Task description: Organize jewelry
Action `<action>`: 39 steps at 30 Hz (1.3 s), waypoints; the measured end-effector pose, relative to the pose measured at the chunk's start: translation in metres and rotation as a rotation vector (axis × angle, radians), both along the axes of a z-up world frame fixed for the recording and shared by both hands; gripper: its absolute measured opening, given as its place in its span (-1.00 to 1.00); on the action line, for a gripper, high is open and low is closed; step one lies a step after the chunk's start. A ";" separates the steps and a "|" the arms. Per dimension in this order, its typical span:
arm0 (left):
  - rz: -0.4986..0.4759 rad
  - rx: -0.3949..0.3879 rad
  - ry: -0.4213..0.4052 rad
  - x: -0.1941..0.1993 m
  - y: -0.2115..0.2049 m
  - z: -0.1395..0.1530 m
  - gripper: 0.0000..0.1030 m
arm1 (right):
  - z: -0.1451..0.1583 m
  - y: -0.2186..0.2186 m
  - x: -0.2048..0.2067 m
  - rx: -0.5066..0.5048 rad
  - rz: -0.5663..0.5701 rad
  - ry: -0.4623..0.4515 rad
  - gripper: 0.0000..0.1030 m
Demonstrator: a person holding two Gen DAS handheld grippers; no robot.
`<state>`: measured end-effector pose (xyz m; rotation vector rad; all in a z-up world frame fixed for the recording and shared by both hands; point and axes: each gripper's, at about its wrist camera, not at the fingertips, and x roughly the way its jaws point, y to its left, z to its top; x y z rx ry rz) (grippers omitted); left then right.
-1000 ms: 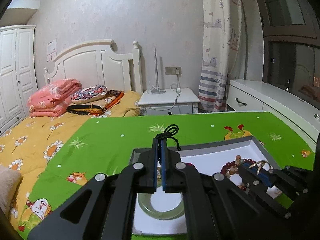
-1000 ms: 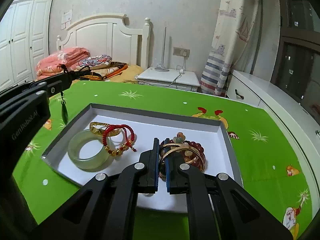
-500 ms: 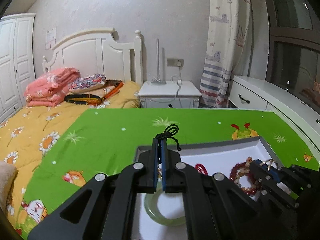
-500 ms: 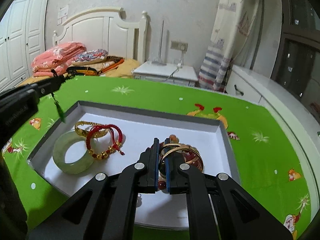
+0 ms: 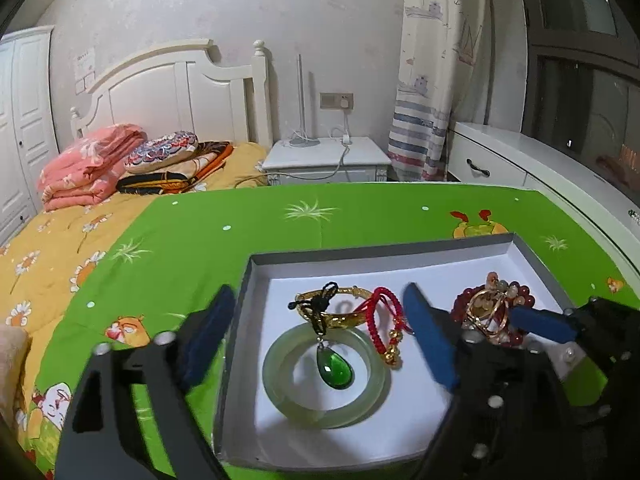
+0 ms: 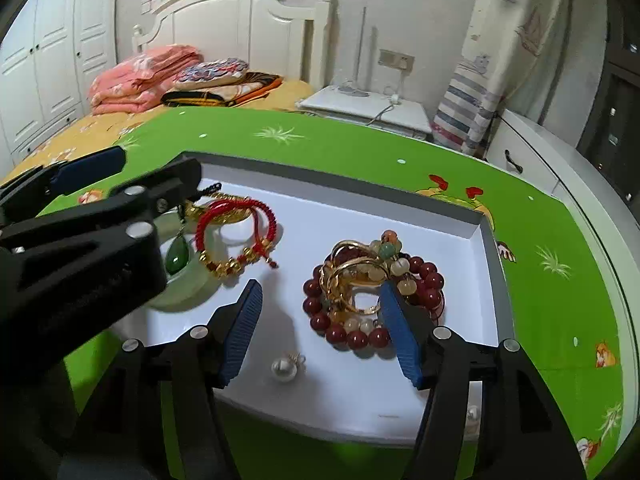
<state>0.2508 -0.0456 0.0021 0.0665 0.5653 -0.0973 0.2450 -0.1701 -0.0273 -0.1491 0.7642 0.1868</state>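
Note:
A white tray [image 5: 380,250] [image 6: 340,182] sits on a green tablecloth. In it a green pendant [image 5: 334,366] [image 6: 176,258] on a black cord lies across a pale jade bangle [image 5: 280,396] [image 6: 188,292]. My left gripper [image 5: 316,340] [image 6: 158,166] hangs over it, jaws opening wide, pads clear of the pendant. Beside it lie a gold bangle [image 5: 340,316] and a red cord bracelet [image 5: 386,320] [image 6: 236,240]. My right gripper [image 6: 320,332] is opening around thin gold bangles [image 6: 352,276] piled on a red bead bracelet [image 6: 336,332]; its pad [image 5: 540,324] shows at the right.
A pearl earring [image 6: 284,368] lies in the tray near my right gripper's left finger, another pearl [image 6: 474,412] by the tray's front edge. Behind the table are a bed [image 5: 80,240], a white nightstand [image 5: 328,158] and a white cabinet [image 5: 520,168].
Both grippers went from shut to open. The pendant's cord left my left gripper and the pendant now lies on the jade bangle. My right gripper let go of the gold bangles.

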 end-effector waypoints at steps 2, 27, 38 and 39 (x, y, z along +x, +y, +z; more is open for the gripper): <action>-0.019 -0.022 -0.010 -0.004 0.002 0.002 0.87 | 0.003 0.000 -0.003 0.000 0.027 0.008 0.14; -0.026 -0.006 -0.096 -0.119 0.004 0.009 0.91 | 0.019 -0.035 -0.098 0.084 -0.125 -0.150 0.47; -0.024 -0.034 -0.126 -0.147 0.012 0.011 0.91 | 0.020 -0.034 -0.131 0.061 -0.155 -0.202 0.50; -0.026 -0.037 -0.125 -0.147 0.013 0.011 0.91 | 0.021 -0.033 -0.133 0.054 -0.158 -0.209 0.51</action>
